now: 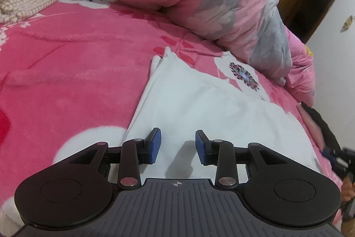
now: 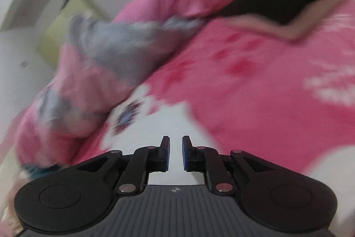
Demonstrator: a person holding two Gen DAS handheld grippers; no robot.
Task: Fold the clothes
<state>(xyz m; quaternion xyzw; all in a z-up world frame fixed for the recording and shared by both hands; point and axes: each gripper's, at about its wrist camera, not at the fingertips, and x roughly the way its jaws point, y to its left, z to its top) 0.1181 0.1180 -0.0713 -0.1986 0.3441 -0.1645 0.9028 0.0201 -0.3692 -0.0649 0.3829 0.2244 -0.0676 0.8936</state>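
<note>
Left tongs hang released over white garment; right tongs empty, barely parted.

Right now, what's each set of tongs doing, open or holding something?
Left tongs: open, empty, over the white garment.
Right tongs: narrowly open, nothing between them; view blurred.

we see both wrist views angled down, close over the bed; they share the bunched quilt and white cloth
</note>
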